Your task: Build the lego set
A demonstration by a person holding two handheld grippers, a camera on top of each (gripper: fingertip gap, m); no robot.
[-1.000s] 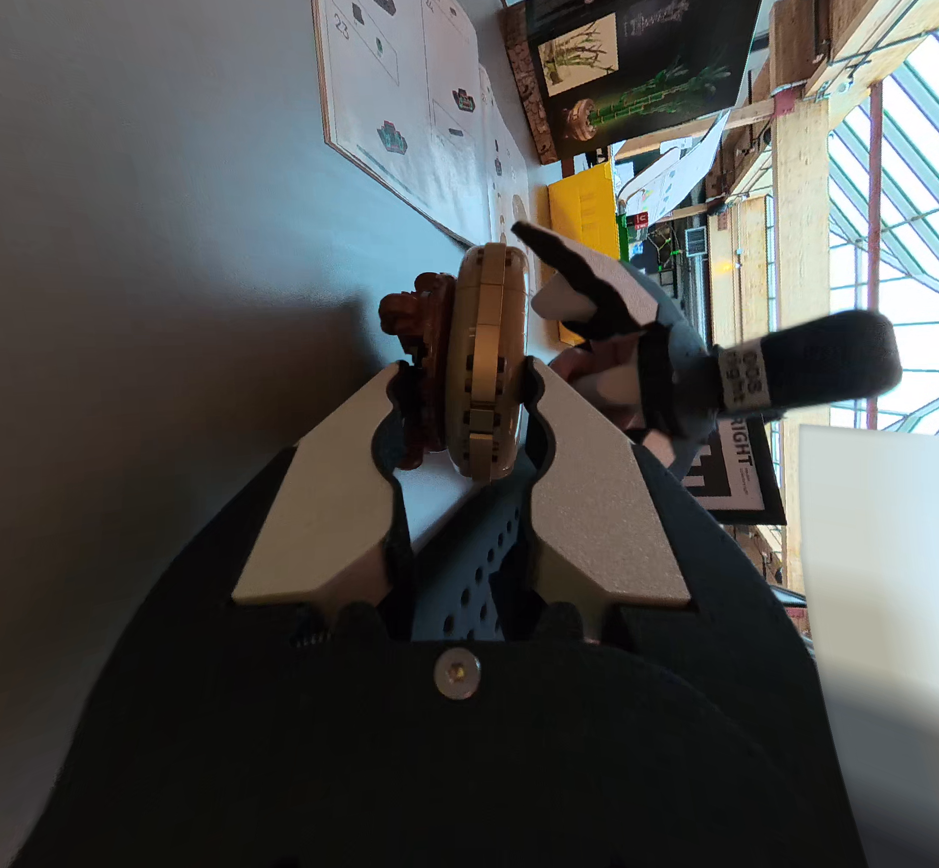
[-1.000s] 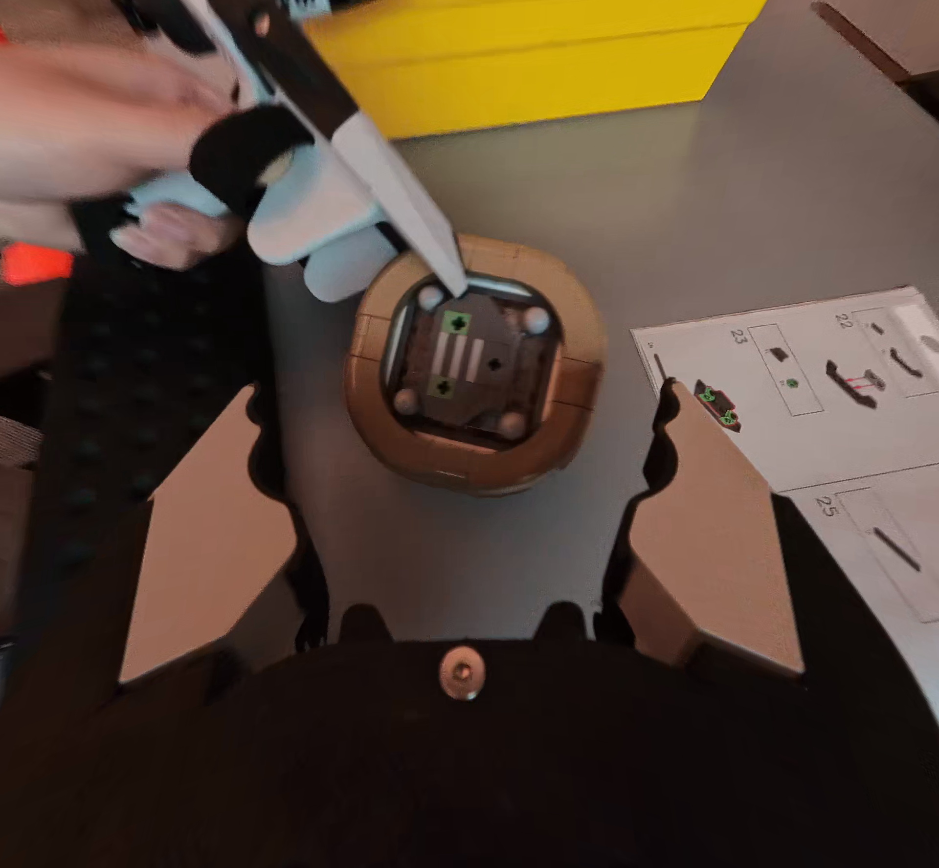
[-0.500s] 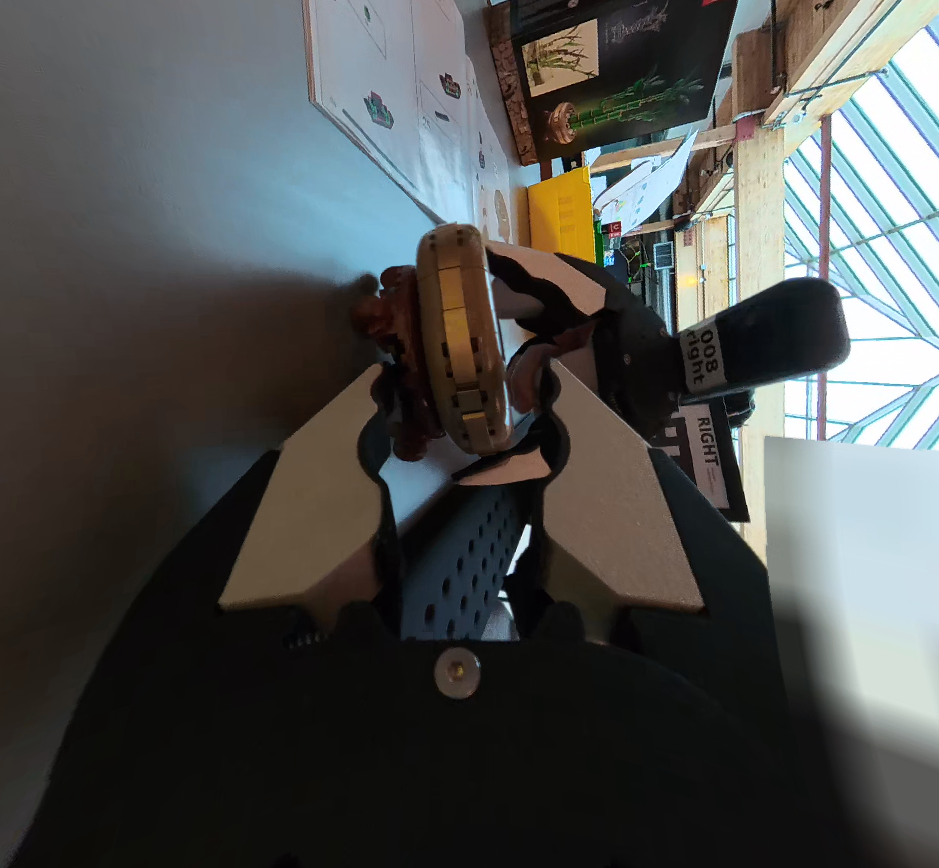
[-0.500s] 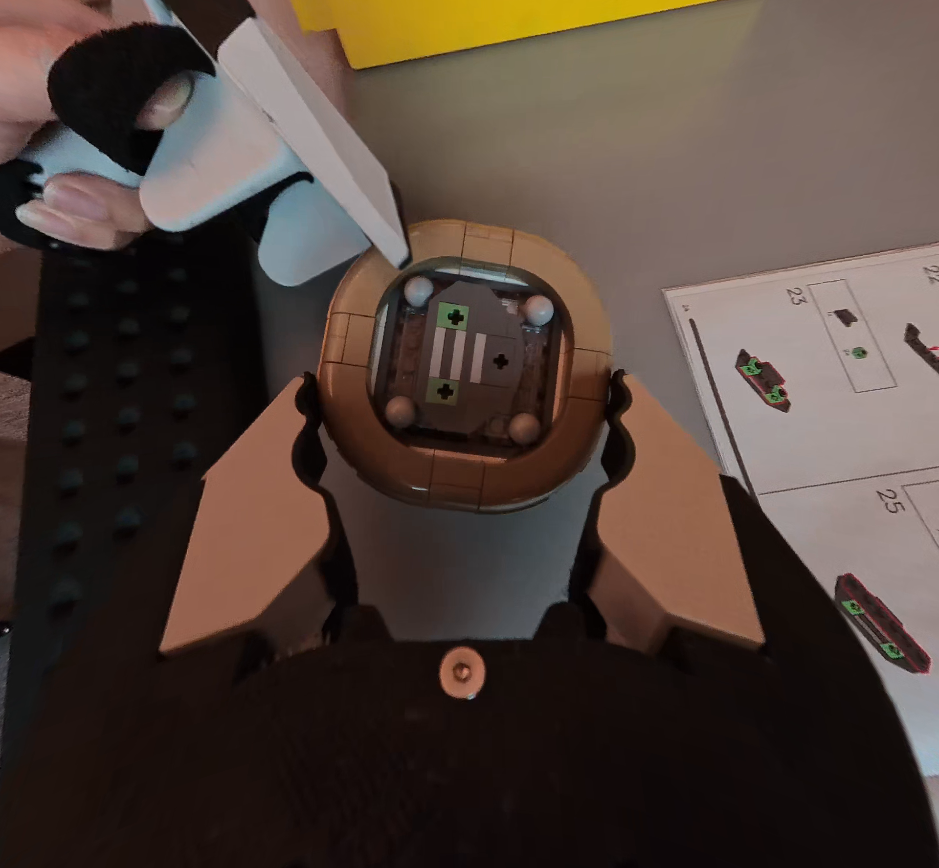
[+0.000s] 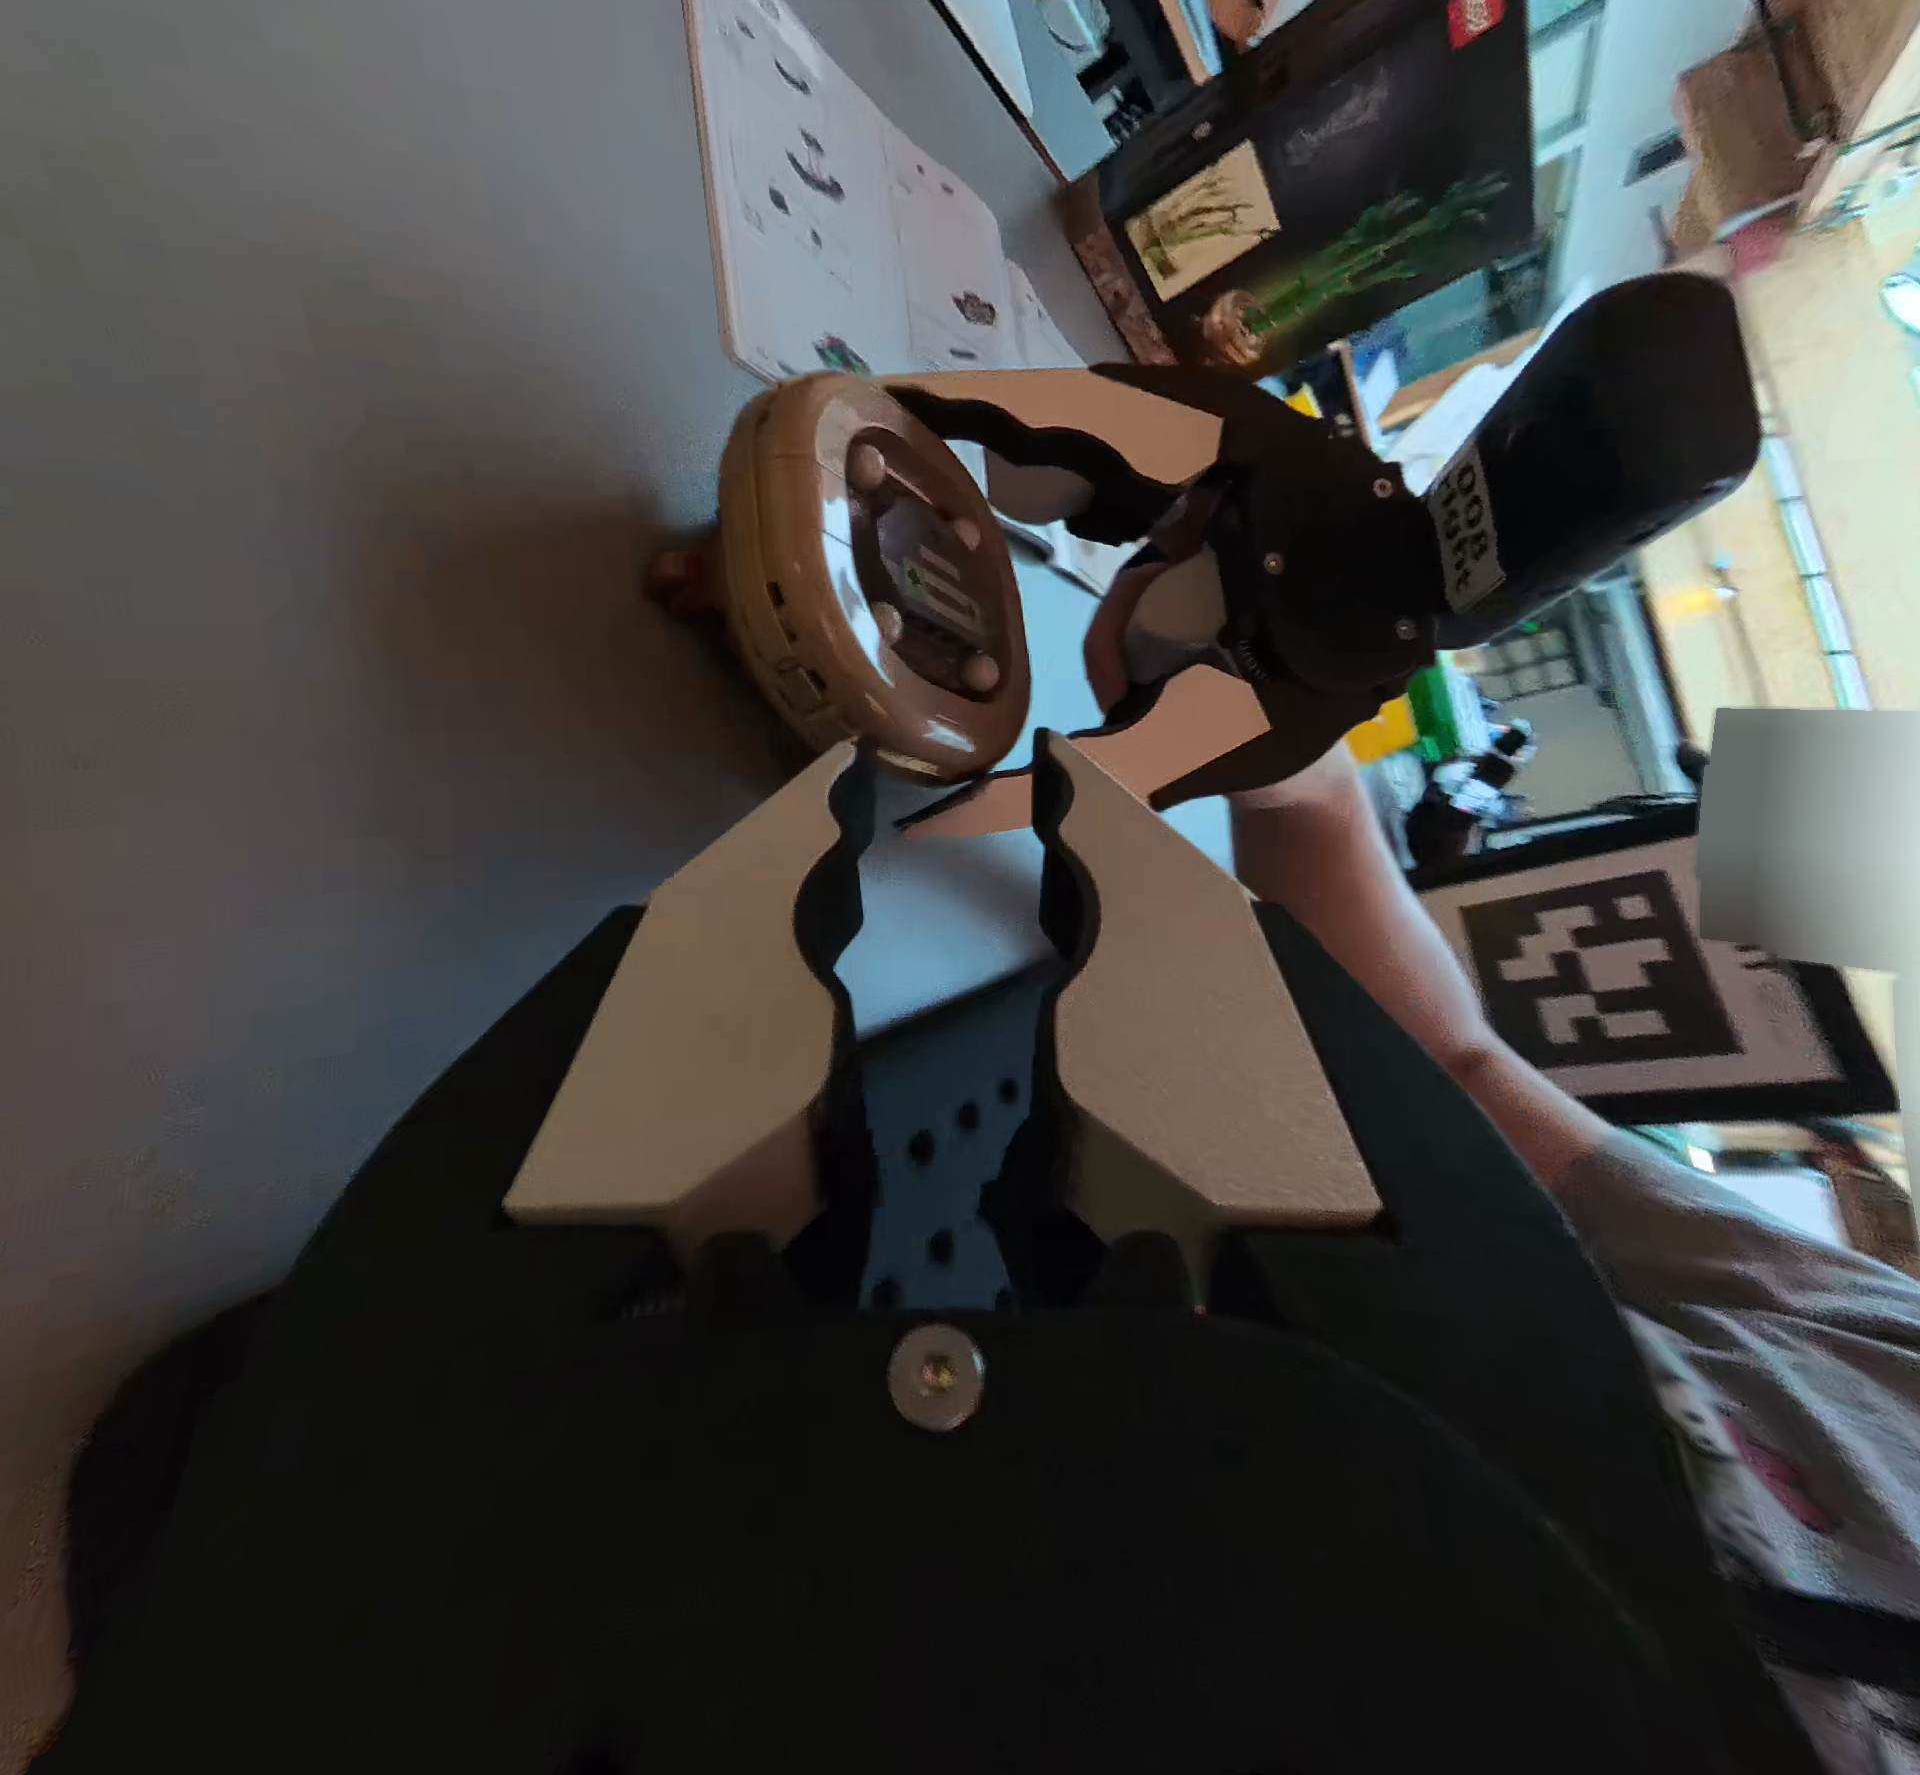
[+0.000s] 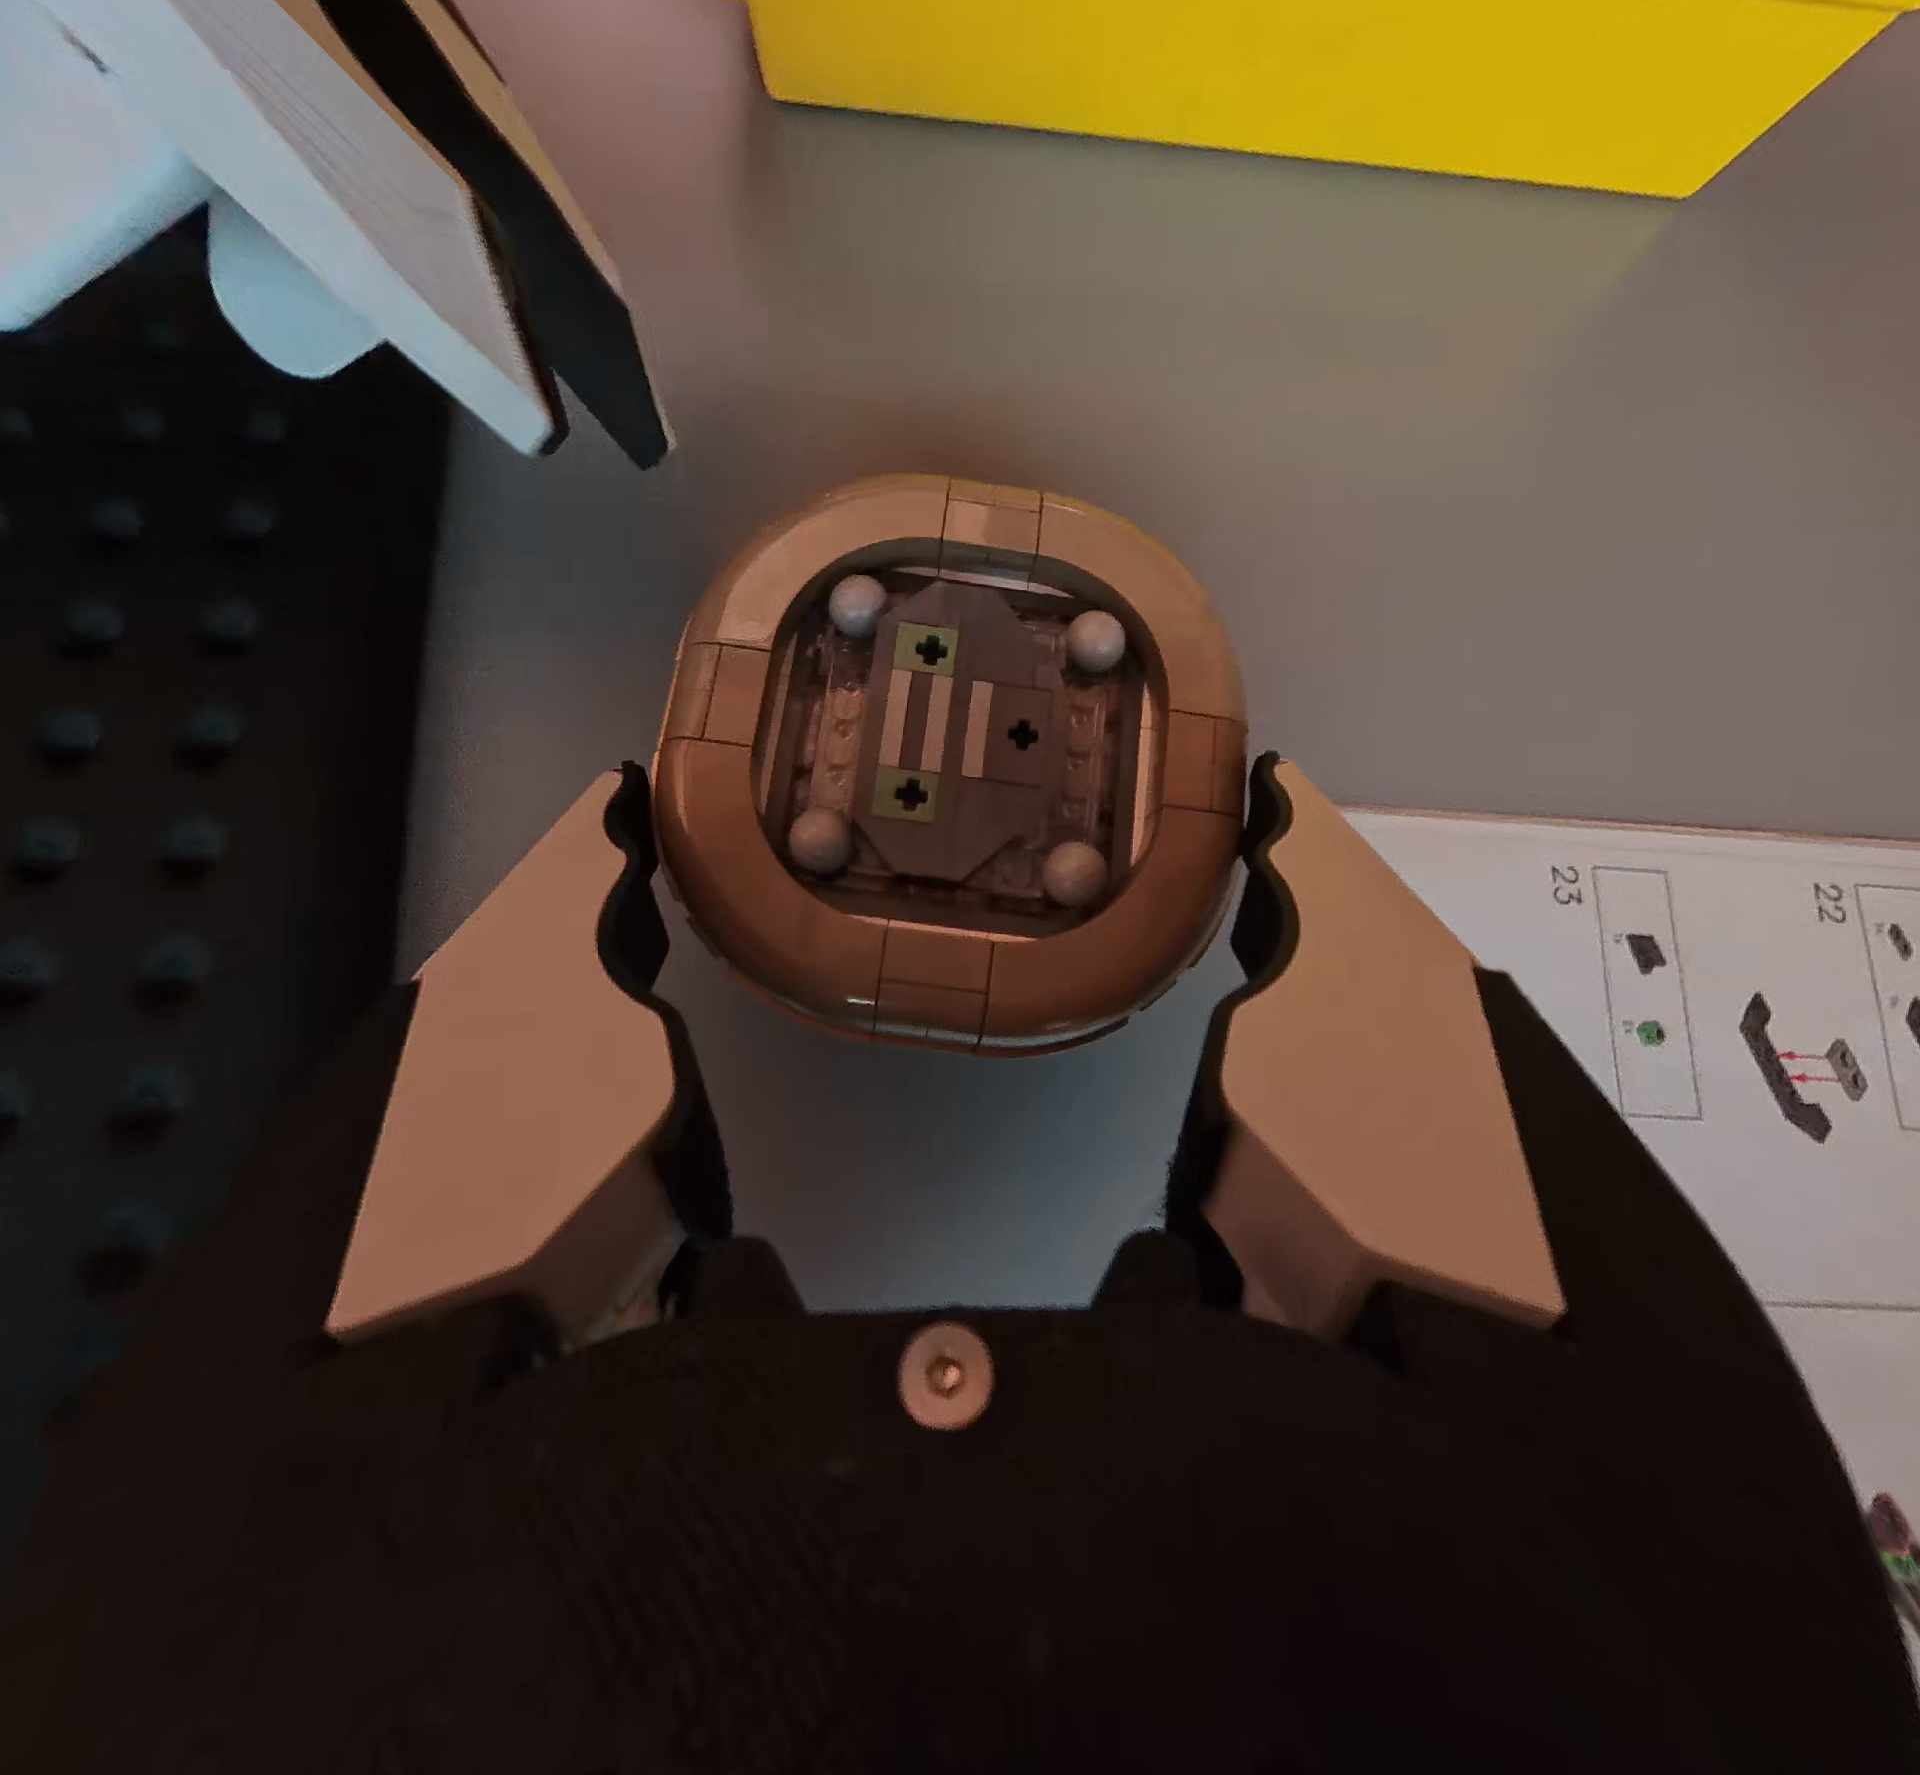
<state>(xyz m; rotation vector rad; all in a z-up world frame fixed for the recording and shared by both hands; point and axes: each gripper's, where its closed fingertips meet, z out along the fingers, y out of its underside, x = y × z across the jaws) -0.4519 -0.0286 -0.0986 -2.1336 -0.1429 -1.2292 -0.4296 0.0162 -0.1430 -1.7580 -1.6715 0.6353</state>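
Observation:
The tan round Lego pot (image 6: 951,956) stands on the grey table, with a brown insert with green cross-hole pieces and grey knobs inside. My right gripper (image 6: 943,785) is shut on the pot, one finger on each side of its rim. In the left wrist view the pot (image 5: 790,520) shows side-on with the right gripper's fingers (image 5: 1091,406) clamped around it. My left gripper (image 5: 951,759) is open by a narrow gap and empty, its tips just short of the pot's rim. It also shows at the top left of the right wrist view (image 6: 597,447).
A yellow box (image 6: 1247,11) lies behind the pot. An open instruction booklet (image 6: 1662,998) lies to the right. A black studded baseplate (image 6: 156,790) lies to the left. A black set box (image 5: 1351,136) stands at the table's far end. A person's forearm (image 5: 1382,946) reaches in.
My left gripper let go of the pot and drew back from it. My right gripper moved in over the pot and closed on its sides.

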